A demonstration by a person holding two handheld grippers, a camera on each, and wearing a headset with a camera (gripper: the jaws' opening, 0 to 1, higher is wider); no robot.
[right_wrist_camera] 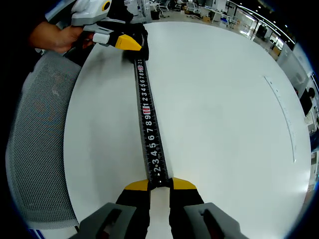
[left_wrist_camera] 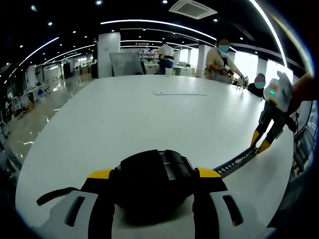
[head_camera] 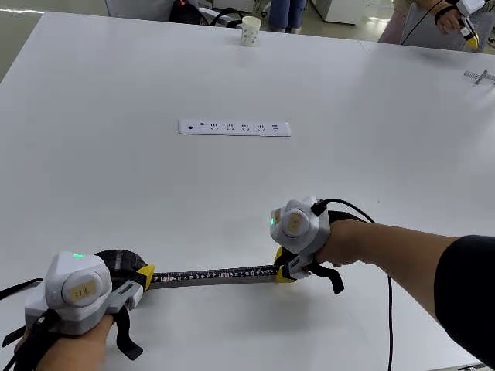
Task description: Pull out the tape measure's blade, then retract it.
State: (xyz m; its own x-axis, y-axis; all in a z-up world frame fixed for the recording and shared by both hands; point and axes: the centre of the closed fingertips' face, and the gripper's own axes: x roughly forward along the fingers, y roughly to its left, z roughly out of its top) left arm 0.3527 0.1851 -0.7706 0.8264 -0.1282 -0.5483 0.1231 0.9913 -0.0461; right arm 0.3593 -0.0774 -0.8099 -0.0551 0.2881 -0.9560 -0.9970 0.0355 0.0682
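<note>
The black tape measure case point(head_camera: 122, 265) point(left_wrist_camera: 152, 179) sits near the table's front left, with my left gripper point(head_camera: 139, 280) point(left_wrist_camera: 154, 173) shut on it. Its dark numbered blade point(head_camera: 213, 274) point(right_wrist_camera: 148, 127) point(left_wrist_camera: 234, 162) runs out flat over the white table to the right. My right gripper point(head_camera: 283, 273) point(right_wrist_camera: 160, 184) is shut on the blade's end. In the right gripper view the left gripper point(right_wrist_camera: 119, 40) shows at the blade's far end; in the left gripper view the right gripper point(left_wrist_camera: 262, 144) pinches the blade tip at the right.
A white power strip point(head_camera: 234, 127) lies mid-table. A paper cup point(head_camera: 250, 30) stands at the far edge. A grey mesh chair point(right_wrist_camera: 40, 134) is beside the table. People stand beyond the table's far side point(left_wrist_camera: 219, 59).
</note>
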